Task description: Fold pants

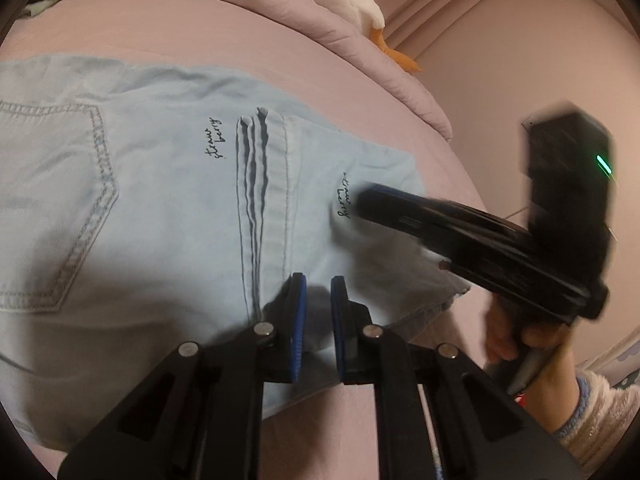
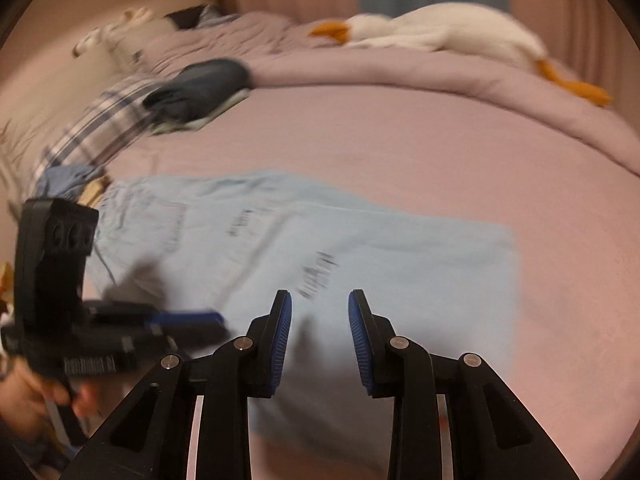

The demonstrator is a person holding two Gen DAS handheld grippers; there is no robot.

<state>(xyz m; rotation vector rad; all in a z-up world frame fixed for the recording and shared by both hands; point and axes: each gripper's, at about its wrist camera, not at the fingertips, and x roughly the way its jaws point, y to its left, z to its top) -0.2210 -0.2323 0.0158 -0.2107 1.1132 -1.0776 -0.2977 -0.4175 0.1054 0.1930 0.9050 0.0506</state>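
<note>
- Pants (image 1: 160, 208), pale blue denim, lying flat and folded on pink bedsheet (image 1: 280, 52), back pocket and "strawberry" script facing up.
- Left gripper (image 1: 319, 300) hovering at near edge of cloth, jaws narrowly parted, gripping nothing.
- Right gripper (image 2: 320, 312) hanging over the pants (image 2: 320, 248), jaws wider apart, holding nothing.
- Lying beyond on bedding: white goose plush (image 2: 432, 34), dark bundle (image 2: 200, 84), plaid cloth (image 2: 100, 120).

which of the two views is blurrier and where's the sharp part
Right wrist view: motion-smeared throughout, the light blue pants lettering unreadable, the left gripper streaked. Left wrist view: pants stitching and script crisp, only the right gripper blurred. Both have fisheye bending and dark corners.
</note>
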